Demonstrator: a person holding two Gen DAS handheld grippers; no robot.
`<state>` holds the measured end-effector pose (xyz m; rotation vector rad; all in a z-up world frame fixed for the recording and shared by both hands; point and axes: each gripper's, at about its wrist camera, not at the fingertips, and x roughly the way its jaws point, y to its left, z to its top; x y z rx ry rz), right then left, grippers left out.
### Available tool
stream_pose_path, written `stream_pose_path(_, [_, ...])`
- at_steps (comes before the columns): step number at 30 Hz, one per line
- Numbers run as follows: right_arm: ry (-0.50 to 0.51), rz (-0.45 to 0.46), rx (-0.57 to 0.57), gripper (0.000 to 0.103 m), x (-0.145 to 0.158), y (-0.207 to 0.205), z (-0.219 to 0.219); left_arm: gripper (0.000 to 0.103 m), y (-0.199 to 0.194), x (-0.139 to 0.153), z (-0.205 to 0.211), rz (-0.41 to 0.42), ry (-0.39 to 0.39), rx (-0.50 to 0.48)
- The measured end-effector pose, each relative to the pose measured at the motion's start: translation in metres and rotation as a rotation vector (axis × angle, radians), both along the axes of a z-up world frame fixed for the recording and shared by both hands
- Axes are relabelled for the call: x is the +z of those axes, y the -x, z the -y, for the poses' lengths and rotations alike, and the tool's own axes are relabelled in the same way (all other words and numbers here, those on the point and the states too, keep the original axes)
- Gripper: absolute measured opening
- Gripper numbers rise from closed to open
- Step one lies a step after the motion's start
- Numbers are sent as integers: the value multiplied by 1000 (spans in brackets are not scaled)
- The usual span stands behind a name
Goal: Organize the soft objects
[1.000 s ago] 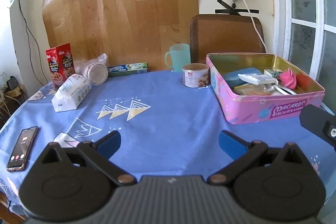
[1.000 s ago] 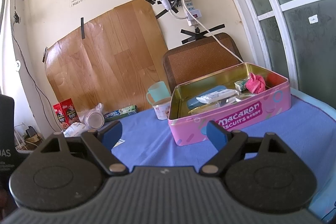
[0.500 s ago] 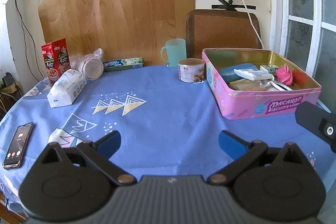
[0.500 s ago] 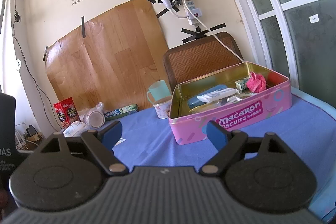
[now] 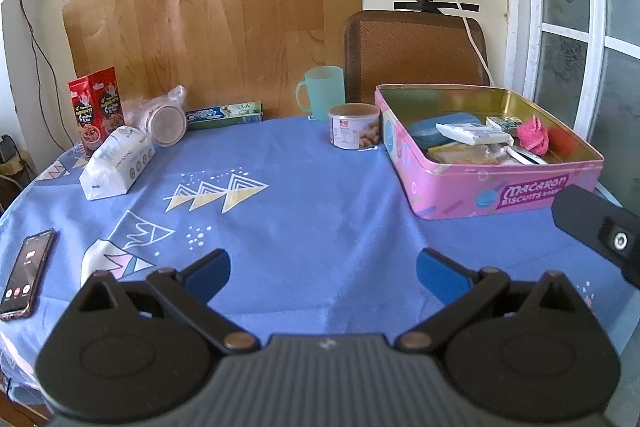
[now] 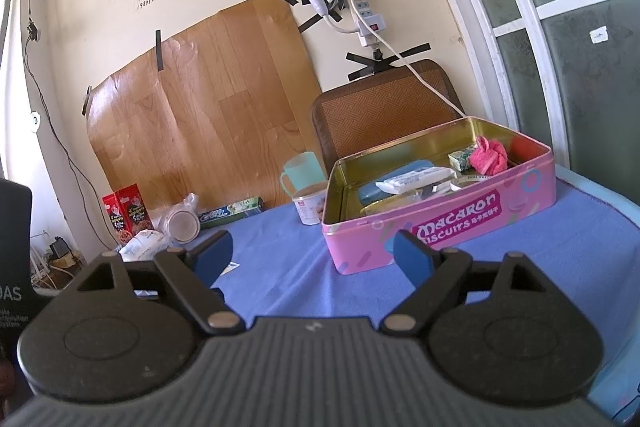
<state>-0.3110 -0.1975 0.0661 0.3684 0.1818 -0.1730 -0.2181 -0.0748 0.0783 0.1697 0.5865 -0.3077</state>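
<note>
We hold both claws above a blue tablecloth (image 5: 312, 211), and the pink macaron biscuit tin (image 5: 496, 193) serves as our landmark. Nearest us, the left gripper (image 5: 322, 269) hovers over bare cloth on the near left of the tin, its blue-padded fingers spread wide with nothing between them. The right gripper (image 6: 312, 251) hangs just in front of the tin's near wall, likewise spread wide and empty; part of its black body shows at the right edge of the left wrist view, just before the tin.

Well to the left of the tin, at the cloth's near edge, lies a phone (image 5: 24, 273) with its screen lit. Farther back on that side rests a white tissue pack (image 5: 116, 163), a soft item well apart from the tin. Inside the open tin, toward its far right corner, sits a pink fluffy cloth (image 6: 488, 157), beside a small green packet (image 6: 462, 159), with a white packet (image 6: 412, 179) lying across a blue case (image 5: 442, 127).

Just left of the tin's far corner stands a small can (image 5: 354, 127), with a green mug (image 5: 324, 93) behind it. Farther left along the wall side are a toothpaste box (image 5: 224, 115), a bagged jar (image 5: 166, 119) and a red snack box (image 5: 96, 109). Behind the tin stands a brown chair back (image 5: 416, 55).
</note>
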Motion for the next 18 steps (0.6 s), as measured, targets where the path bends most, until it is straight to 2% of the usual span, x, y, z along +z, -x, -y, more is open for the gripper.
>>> stream_pose_path(18, [1,4,-4,89,-1,1,-1,103,0,-2,2,-8,-2,-9])
